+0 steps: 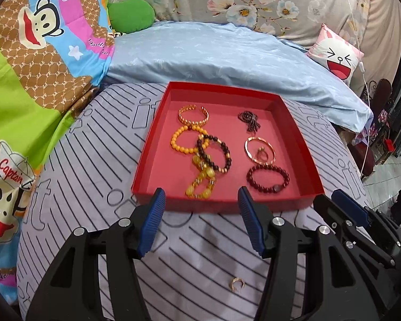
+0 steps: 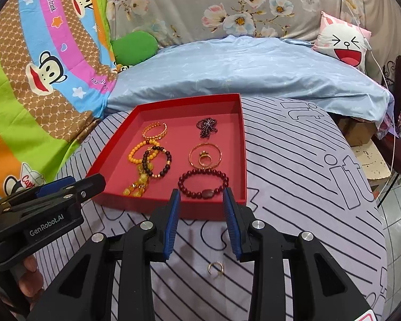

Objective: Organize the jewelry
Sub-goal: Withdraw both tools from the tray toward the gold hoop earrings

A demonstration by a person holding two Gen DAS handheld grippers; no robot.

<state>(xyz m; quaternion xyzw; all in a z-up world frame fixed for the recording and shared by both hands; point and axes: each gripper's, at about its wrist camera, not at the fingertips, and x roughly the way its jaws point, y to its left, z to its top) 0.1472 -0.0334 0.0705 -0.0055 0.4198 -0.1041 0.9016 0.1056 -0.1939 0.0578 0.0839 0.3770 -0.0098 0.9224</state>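
Observation:
A red tray [image 1: 152, 144] [image 2: 243, 139] sits on the striped bed cover and holds several bracelets: a gold cuff [image 1: 193, 115], an orange bead bracelet [image 1: 179, 140], a dark bead bracelet [image 1: 216, 155], a yellow bead string [image 1: 201, 182], a dark red bracelet [image 1: 268, 178] [image 2: 203, 183], a gold bangle around a ring [image 1: 259, 149] [image 2: 205, 155] and a dark bead cluster [image 1: 249, 119]. A small gold ring [image 1: 237, 284] [image 2: 215, 268] lies on the cover in front of the tray, below both grippers. My left gripper [image 1: 200, 200] and right gripper [image 2: 200, 200] are open and empty.
A striped grey cover [image 1: 93, 160] lies over the bed. A light blue blanket [image 1: 214, 53] lies behind the tray, cartoon bedding [image 1: 40, 53] at the left, a bunny pillow [image 1: 336, 56] at the back right. The bed edge and tiled floor [image 2: 398, 214] are at the right.

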